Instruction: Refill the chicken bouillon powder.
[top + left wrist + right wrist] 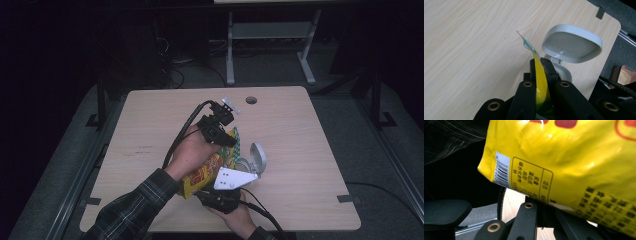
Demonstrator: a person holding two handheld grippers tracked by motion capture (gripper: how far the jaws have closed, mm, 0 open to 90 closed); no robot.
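A yellow snack bag (202, 176) with red print is held up over the table (310, 150) between both grippers. My left gripper (229, 141) comes from above, and in the left gripper view it (540, 65) is shut on the bag's thin top edge (541, 85), whose green-tipped corner sticks out past the jaws. My right gripper (209, 190), with its grey plate on top, is under the bag at the near side. In the right gripper view its jaws (543, 206) close on the lower seam of the bag (564, 157), near the barcode.
A grey container with its hinged lid (571, 42) open stands on the table just right of the bag (256, 159). A round hole (251, 100) lies near the table's far edge. A table frame stands on the floor beyond.
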